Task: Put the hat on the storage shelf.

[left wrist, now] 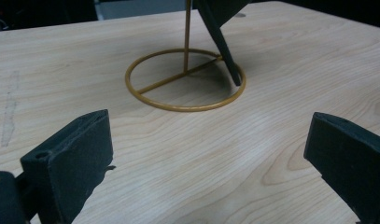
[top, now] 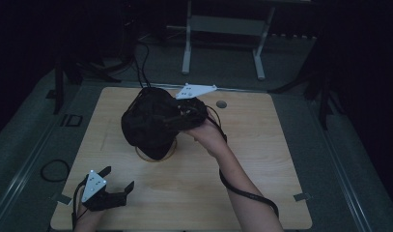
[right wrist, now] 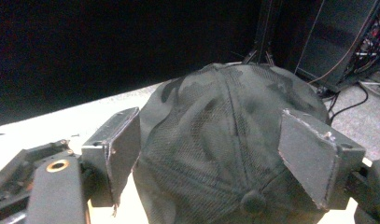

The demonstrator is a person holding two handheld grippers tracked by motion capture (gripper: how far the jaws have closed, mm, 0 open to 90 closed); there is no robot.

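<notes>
A dark camouflage cap (top: 150, 123) sits on top of a thin gold wire stand whose ring base (top: 155, 157) rests on the wooden table (top: 261, 159). My right gripper (top: 184, 113) is at the cap's right side, a hand behind it. In the right gripper view its jaws stand wide apart on either side of the cap's crown (right wrist: 225, 140), the pads not pressing on it. My left gripper (top: 119, 177) rests open at the table's near left corner with nothing in it. Its own view looks at the gold ring (left wrist: 185, 79), the upright rod and the cap's brim (left wrist: 220, 37).
Black cables (top: 143, 63) run off the table's far edge to the floor. A white frame on two legs (top: 223, 29) stands behind the table. A small round grommet (top: 221, 104) lies near the far edge. A cable loop (top: 54, 170) lies on the floor at left.
</notes>
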